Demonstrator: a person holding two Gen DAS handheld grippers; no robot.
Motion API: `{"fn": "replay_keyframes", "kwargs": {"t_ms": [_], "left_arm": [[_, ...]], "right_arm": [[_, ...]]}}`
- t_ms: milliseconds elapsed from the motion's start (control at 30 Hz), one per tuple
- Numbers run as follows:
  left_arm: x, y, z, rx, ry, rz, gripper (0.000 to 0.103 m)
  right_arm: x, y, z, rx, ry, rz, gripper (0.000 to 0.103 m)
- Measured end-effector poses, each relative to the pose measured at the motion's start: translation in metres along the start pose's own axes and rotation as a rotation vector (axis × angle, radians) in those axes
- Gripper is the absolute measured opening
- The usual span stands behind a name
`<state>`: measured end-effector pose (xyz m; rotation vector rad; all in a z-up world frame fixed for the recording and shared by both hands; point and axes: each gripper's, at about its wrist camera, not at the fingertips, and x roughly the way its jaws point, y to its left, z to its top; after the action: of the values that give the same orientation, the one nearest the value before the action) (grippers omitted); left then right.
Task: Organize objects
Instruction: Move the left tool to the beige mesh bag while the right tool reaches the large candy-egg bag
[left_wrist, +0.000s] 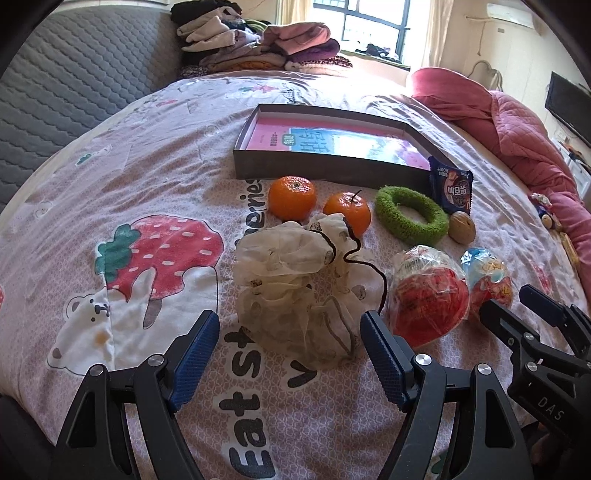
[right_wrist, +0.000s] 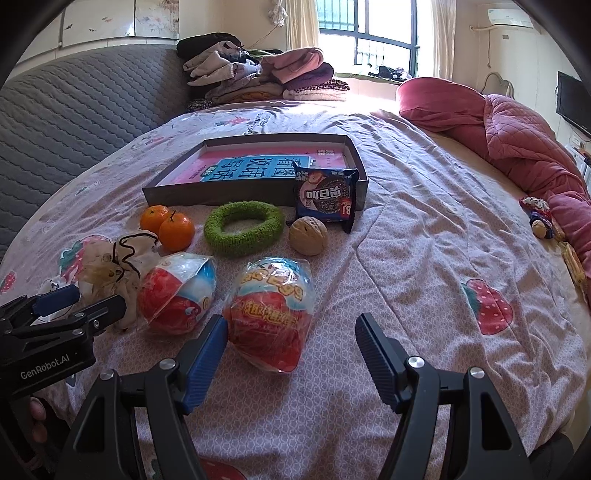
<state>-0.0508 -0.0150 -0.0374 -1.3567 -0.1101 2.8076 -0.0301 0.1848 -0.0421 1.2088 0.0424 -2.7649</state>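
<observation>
l grip (left_wrist: 288, 332) wide open - mesh pouch (left_wrist: 295, 280) between pads | r grip (right_wrist: 291, 343) wide open - empty, by toy egg (right_wrist: 271, 314)

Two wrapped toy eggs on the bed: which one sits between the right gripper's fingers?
The egg with the yellow lettering, on the walnut's side. It lies in front of the open right gripper, by its left finger. The other egg lies nearer the left gripper.

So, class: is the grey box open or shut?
Open. The box has no lid, and the pink and blue book inside shows.
</observation>
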Motion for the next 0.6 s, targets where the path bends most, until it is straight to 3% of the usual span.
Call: {"fn": "replay_keyframes", "kwargs": {"t_ms": [400,600], "left_arm": [[0.031,0.001,0.013,-0.004,0.007,-0.028,0.080],[0.038,-0.004,0.016,0.046,0.002,0.004,0.080]], "right_arm": [[0.029,-0.007,0.006,0.064,0.055,0.063,0.071],[0.036,-0.009,0.008,0.090,0.052,0.077,0.069]]}}
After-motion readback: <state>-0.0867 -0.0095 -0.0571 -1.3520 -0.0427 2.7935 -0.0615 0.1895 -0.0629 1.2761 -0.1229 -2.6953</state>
